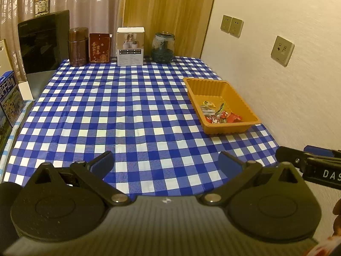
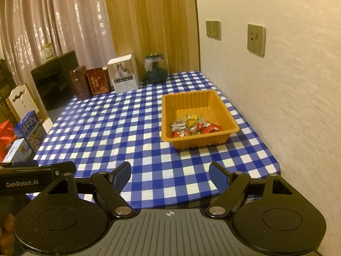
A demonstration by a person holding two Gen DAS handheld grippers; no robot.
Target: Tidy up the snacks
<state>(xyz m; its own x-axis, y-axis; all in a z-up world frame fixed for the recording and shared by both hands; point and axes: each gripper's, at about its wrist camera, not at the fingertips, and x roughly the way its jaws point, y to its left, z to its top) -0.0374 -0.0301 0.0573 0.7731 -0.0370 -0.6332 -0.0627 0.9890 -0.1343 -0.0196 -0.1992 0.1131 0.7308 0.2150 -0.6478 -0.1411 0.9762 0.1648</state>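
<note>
**Snacks gathered in orange tray, both grippers held wide apart**

Seen over a table under a blue-and-white checked cloth [image 1: 127, 111]: an orange plastic tray [image 1: 231, 125] near the right-hand wall, with wrapped snacks [image 1: 221, 115] heaped in its near end, red, yellow and white wrappers among them. Left gripper [image 1: 166, 162] poised above the near edge of the cloth, jaws spread wide, nothing between the blue pads. Right gripper [image 2: 170, 176] likewise parted and empty, hovering over the near edge, well short of the tray. Lined up along the far edge, left to right: a brown canister [image 1: 78, 46], a red box with gold lettering [image 1: 99, 47], a white carton [image 1: 130, 46] and a dark glass jar [image 1: 163, 47]. On the left, off the cloth, a black appliance [image 1: 43, 40] and a blue milk carton [image 1: 9, 100]. On the right-hand wall, three socket plates [image 1: 282, 50].
</note>
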